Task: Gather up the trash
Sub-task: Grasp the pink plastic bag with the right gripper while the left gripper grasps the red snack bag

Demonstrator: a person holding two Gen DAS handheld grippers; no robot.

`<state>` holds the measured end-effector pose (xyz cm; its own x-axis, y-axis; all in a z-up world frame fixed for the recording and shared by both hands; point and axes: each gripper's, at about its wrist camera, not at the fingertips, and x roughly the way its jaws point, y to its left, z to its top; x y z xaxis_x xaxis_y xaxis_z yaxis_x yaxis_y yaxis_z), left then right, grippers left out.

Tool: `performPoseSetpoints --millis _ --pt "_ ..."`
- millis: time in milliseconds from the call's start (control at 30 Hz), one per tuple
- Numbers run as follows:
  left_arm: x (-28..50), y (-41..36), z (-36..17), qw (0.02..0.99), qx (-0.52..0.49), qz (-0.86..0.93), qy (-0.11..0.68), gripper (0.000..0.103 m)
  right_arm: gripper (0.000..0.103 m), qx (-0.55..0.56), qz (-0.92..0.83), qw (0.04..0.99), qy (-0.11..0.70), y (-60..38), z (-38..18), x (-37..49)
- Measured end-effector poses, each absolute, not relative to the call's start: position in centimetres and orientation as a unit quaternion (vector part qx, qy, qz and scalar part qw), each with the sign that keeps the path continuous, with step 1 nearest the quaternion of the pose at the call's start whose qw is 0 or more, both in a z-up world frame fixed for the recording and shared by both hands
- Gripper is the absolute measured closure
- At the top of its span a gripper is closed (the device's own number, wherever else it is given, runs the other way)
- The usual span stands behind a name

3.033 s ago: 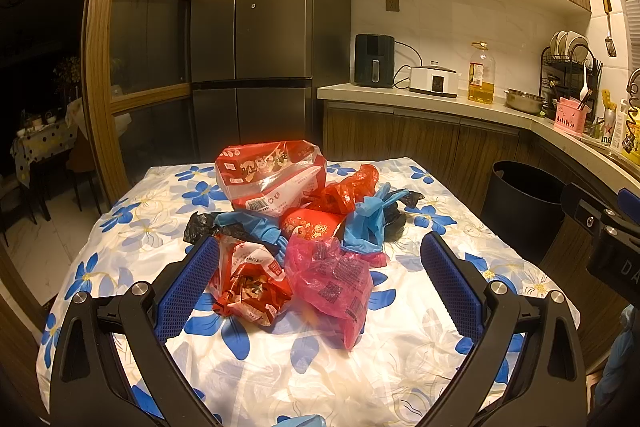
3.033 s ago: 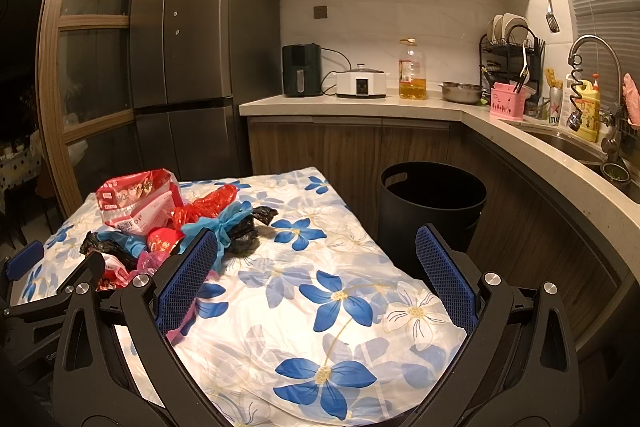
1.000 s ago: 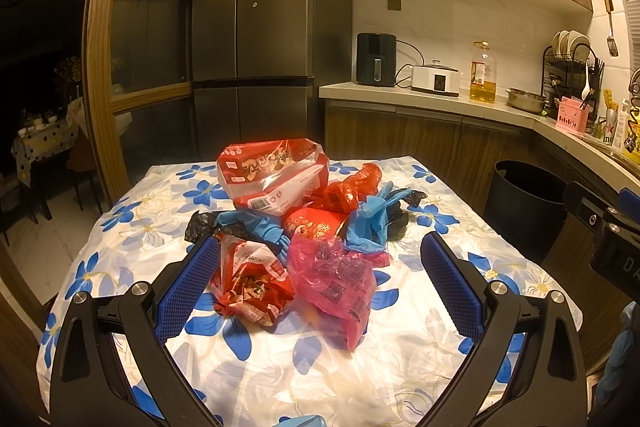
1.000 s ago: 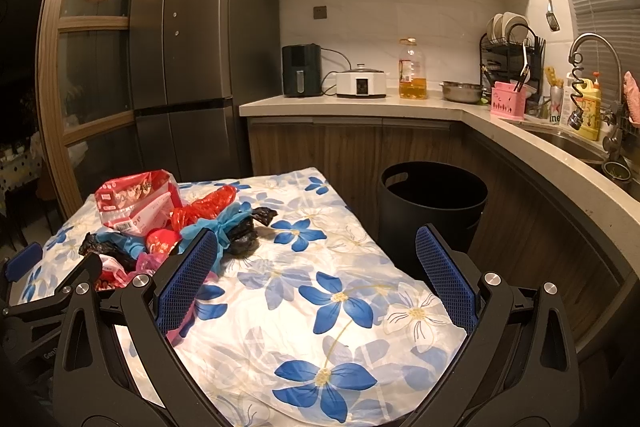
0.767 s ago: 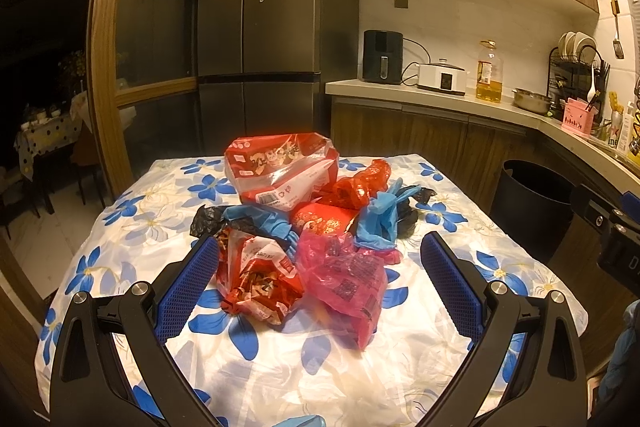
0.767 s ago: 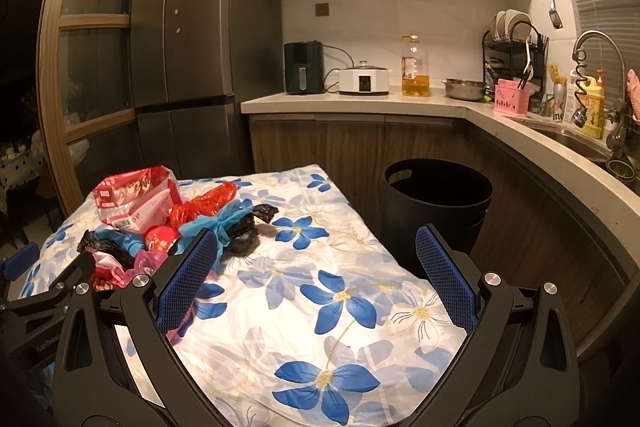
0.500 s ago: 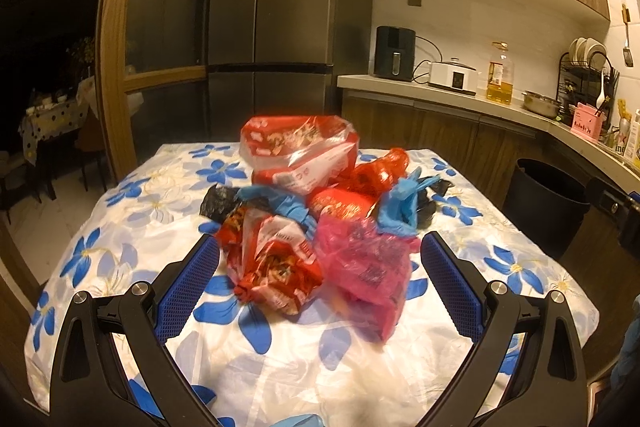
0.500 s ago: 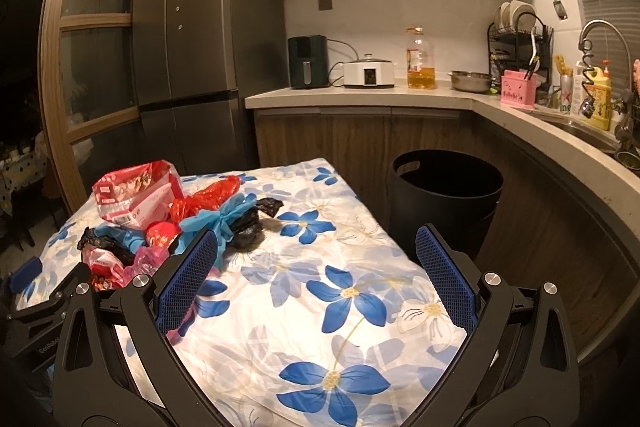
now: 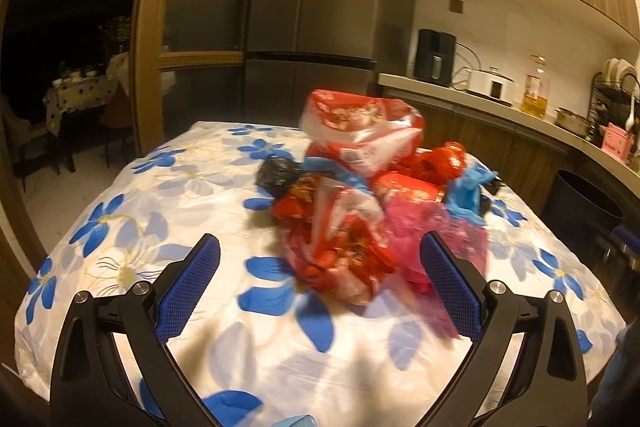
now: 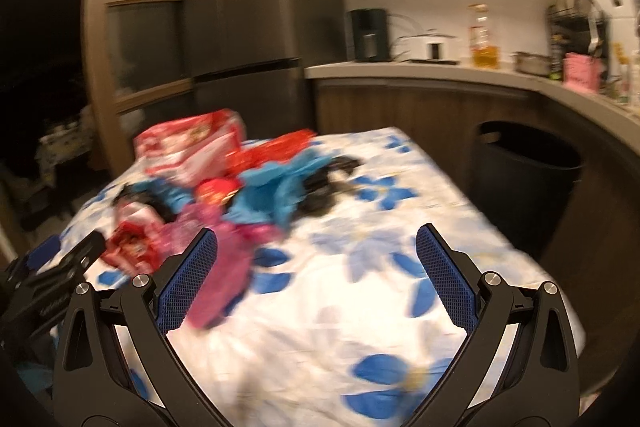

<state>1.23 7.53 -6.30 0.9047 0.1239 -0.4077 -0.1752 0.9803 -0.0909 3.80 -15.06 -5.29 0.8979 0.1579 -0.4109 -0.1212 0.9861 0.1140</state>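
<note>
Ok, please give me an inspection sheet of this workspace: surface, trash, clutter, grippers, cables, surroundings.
Surface: table under a white cloth with blue flowers.
Job's things: trash pile of red, pink, blue and black bags on the table; black bin stands beside it.
Clutter: nothing seen.
Grippers: left gripper and right gripper open, empty.
Cables: cord behind the white cooker.
Surroundings: fridge, counter, oil bottle.

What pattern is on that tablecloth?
The tablecloth is white with large blue flowers, clearest in the left wrist view.
</note>
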Motion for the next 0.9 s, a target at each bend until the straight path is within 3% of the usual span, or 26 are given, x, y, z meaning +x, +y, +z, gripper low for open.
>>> performPoseSetpoints --millis 333,433,533,700,767,900 --pt "1.4 11.0 -6.8 0.970 -0.091 0.113 0.196 0.008 0.005 0.038 0.180 0.958 0.218 -8.9 -8.0 5.7" --pt "1.5 11.6 -7.0 0.969 -0.097 0.114 0.197 0.008 0.011 0.038 0.176 0.956 0.231 -8.4 -8.8 6.8" --pt "1.7 11.7 -7.2 0.969 -0.096 0.108 0.198 0.011 0.028 0.039 0.174 0.953 0.243 -8.0 -9.6 7.7" --pt "2.3 10.9 -7.4 0.971 -0.096 0.086 0.202 0.012 0.075 0.028 0.187 0.946 0.263 -7.3 -10.6 8.3" --pt "2.7 10.3 -7.5 0.971 -0.091 0.076 0.206 0.019 0.085 0.022 0.187 0.948 0.257 -7.4 -10.6 8.0" --pt "4.0 9.2 -8.3 0.967 -0.087 0.058 0.233 0.030 0.092 0.029 0.184 0.949 0.253 -8.5 -9.9 7.3"
